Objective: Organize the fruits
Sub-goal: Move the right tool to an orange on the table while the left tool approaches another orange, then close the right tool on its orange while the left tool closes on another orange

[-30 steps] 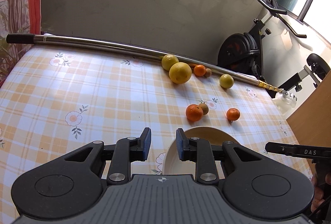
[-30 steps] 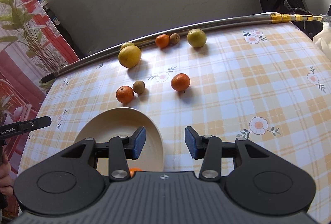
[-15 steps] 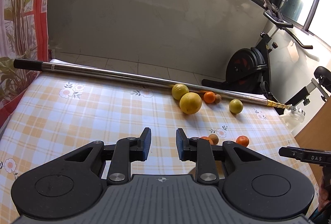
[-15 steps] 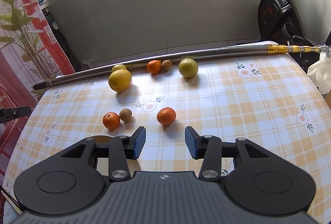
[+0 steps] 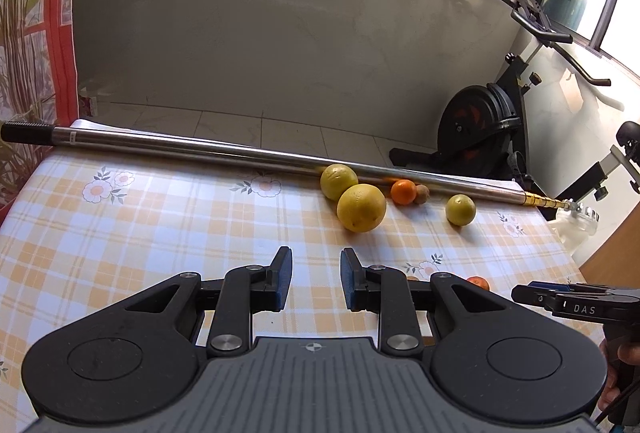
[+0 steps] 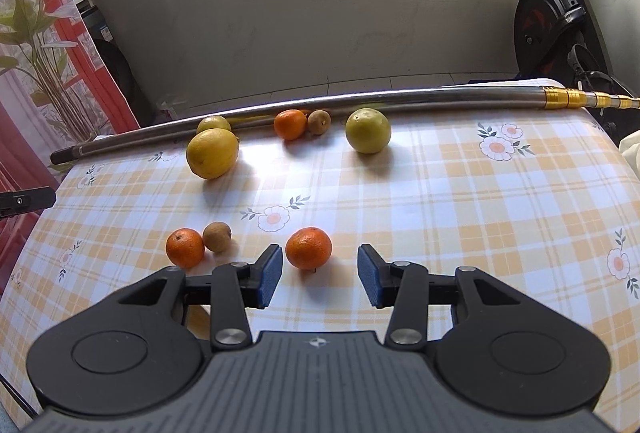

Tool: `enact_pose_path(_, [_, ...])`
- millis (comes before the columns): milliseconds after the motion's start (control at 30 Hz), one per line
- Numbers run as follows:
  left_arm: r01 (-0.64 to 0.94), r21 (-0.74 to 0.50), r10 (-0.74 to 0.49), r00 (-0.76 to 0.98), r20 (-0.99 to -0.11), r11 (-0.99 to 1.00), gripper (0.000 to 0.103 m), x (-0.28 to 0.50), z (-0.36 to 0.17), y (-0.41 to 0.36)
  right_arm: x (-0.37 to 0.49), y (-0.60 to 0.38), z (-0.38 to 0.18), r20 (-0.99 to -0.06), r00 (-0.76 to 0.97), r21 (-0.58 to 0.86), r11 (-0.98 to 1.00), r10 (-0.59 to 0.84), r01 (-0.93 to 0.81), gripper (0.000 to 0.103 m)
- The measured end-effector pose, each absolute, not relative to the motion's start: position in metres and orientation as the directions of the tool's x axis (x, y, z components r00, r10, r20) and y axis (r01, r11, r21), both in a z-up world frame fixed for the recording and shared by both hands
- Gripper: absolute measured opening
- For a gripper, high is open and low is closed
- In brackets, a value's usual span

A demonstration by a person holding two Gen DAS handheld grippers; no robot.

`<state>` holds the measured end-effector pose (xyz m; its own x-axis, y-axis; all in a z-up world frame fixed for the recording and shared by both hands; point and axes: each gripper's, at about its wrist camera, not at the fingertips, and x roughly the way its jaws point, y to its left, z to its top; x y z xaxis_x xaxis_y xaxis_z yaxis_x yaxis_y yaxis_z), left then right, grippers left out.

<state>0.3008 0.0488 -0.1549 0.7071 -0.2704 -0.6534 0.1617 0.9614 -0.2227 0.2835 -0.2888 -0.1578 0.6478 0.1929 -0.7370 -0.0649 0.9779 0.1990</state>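
Left gripper (image 5: 312, 279) hangs with jaws apart, holding nothing, above the checked tablecloth (image 5: 140, 233). Right gripper (image 6: 320, 275), also spread and empty, faces a mandarin (image 6: 308, 247) just ahead, nearer its left finger. Closing off-centre could push this round fruit away, I think.

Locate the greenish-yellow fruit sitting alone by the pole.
In the right wrist view the greenish-yellow fruit sits at the table's far edge, against the metal pole, right of the small brown fruit.
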Motion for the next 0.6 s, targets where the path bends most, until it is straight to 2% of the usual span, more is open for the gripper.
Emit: enact_pose_path(600, [0.197,-0.221,-0.295,0.653,-0.698,0.955,0.028,0.332,-0.179,0.017,0.328,-0.282,-0.199,-0.789,0.558,0.254,0.963,0.258,-0.086,0.045])
